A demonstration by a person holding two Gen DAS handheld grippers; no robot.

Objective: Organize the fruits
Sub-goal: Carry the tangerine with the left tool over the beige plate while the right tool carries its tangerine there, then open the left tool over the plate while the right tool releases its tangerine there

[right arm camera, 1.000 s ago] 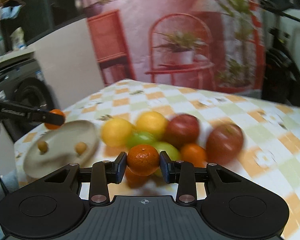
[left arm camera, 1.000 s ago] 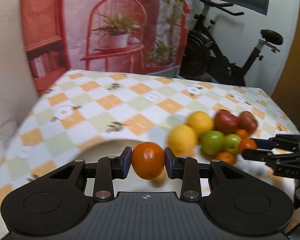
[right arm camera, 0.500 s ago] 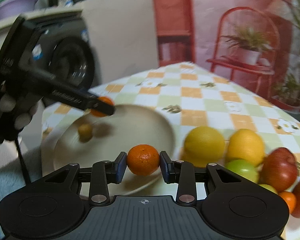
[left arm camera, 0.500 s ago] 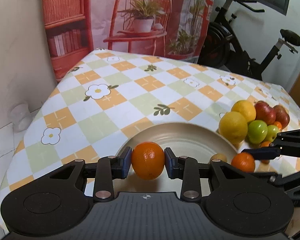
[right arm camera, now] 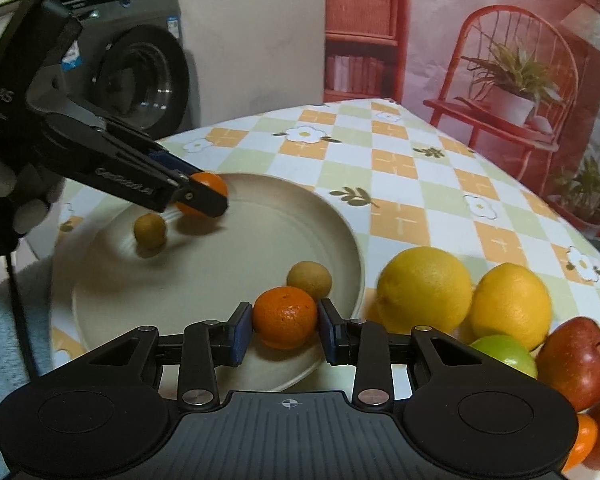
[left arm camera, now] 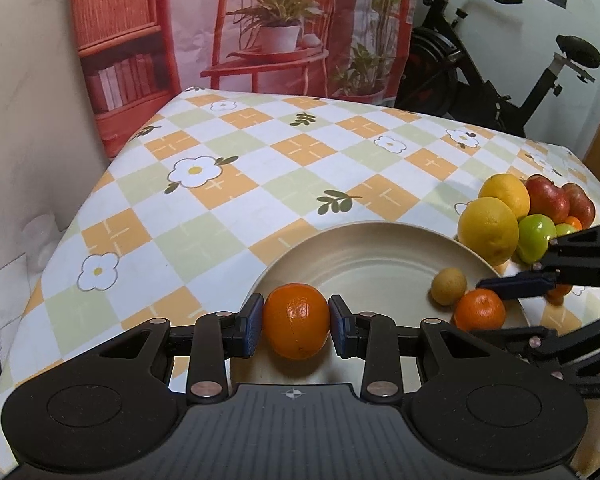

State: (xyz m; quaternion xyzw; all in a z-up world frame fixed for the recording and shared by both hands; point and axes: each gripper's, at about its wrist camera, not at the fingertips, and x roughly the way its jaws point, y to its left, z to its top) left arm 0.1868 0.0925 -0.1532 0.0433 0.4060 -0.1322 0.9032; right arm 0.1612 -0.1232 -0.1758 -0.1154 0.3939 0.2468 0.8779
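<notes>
My left gripper (left arm camera: 296,330) is shut on an orange (left arm camera: 297,327) over the near rim of a cream plate (left arm camera: 364,256). My right gripper (right arm camera: 286,322) is shut on a smaller mandarin (right arm camera: 285,316) over the plate's (right arm camera: 260,224) right edge; it also shows in the left wrist view (left arm camera: 480,309). Two small brownish fruits (right arm camera: 150,230) (right arm camera: 310,280) lie on the plate. A pile of two lemons (right arm camera: 424,288), green apples (right arm camera: 504,354) and red apples (right arm camera: 572,360) sits on the cloth right of the plate.
The table has a checked flower cloth (left arm camera: 260,168). A washing machine (right arm camera: 140,76) stands left of the table, an exercise bike (left arm camera: 500,60) behind it. The table edge runs close along the left of the plate.
Both grippers have moved from the fruit pile to over the plate, each still holding its fruit. The right gripper now hangs over the plate's right edge.
</notes>
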